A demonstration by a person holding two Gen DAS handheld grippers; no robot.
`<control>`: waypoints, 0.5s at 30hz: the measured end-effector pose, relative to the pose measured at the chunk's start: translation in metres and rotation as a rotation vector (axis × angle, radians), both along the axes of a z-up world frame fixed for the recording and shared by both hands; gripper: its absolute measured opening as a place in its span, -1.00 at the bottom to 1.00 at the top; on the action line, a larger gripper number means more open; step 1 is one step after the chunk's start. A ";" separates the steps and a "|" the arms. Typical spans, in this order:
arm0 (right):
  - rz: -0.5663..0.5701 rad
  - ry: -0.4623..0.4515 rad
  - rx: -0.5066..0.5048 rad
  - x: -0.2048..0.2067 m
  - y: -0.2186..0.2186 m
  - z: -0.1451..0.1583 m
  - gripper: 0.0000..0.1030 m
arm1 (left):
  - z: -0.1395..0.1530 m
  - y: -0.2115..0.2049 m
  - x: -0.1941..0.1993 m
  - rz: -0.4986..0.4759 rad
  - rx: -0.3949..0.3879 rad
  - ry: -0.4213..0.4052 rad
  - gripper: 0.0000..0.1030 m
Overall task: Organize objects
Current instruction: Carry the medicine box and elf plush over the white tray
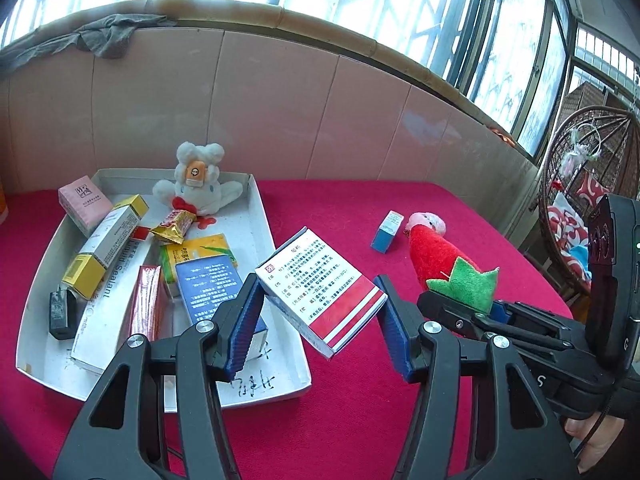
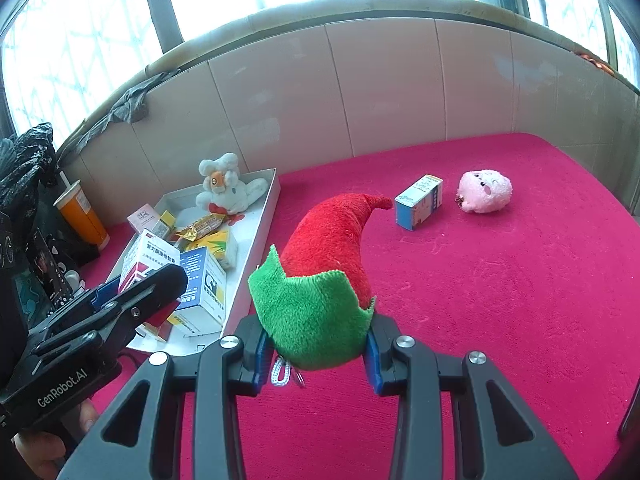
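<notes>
My left gripper (image 1: 320, 320) is shut on a white and red medicine box (image 1: 320, 292), tilted, held over the right edge of the white tray (image 1: 262, 216). The box also shows in the right wrist view (image 2: 146, 256). My right gripper (image 2: 316, 354) is shut on the green end of a red plush chili (image 2: 332, 240), also seen in the left wrist view (image 1: 436, 256). The tray holds several boxes, a gold snack packet (image 1: 174, 228) and a white plush bunny (image 1: 196, 184). A small blue and white box (image 2: 418, 202) and a pink plush ball (image 2: 484, 190) lie on the red cloth.
A tiled wall (image 1: 280, 100) and window ledge run behind the red-covered table (image 2: 500, 300). An orange cup (image 2: 82, 214) and a black bag (image 2: 28, 164) stand left of the tray. A wicker hanging chair (image 1: 588, 184) is at the far right.
</notes>
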State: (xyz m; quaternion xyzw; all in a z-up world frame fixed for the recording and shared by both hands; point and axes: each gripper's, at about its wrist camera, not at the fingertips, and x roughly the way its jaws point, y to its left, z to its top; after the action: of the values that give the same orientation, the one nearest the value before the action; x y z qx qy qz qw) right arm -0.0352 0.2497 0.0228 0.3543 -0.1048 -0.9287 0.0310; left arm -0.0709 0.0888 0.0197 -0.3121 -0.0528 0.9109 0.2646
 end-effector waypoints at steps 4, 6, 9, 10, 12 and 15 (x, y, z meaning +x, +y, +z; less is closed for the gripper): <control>0.037 0.003 0.012 -0.005 -0.014 0.002 -0.28 | 0.003 -0.013 -0.004 0.028 0.013 0.001 0.10; 0.059 0.003 0.021 -0.008 -0.023 0.003 -0.28 | 0.004 -0.021 -0.006 0.044 0.027 -0.003 0.10; 0.091 0.005 0.032 -0.013 -0.036 0.004 -0.28 | 0.007 -0.035 -0.009 0.065 0.047 -0.005 0.10; 0.101 0.005 0.036 -0.015 -0.041 0.005 -0.28 | 0.008 -0.041 -0.011 0.077 0.052 -0.004 0.10; 0.118 0.009 0.043 -0.018 -0.049 0.006 -0.28 | 0.010 -0.052 -0.014 0.101 0.062 -0.005 0.10; 0.137 0.019 0.059 -0.023 -0.059 0.009 -0.28 | 0.011 -0.072 -0.021 0.144 0.078 -0.010 0.10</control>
State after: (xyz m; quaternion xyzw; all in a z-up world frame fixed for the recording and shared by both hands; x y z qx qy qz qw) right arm -0.0581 0.1904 0.0323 0.3525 -0.0523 -0.9305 0.0852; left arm -0.0916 0.0168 0.0307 -0.3017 -0.1119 0.9232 0.2102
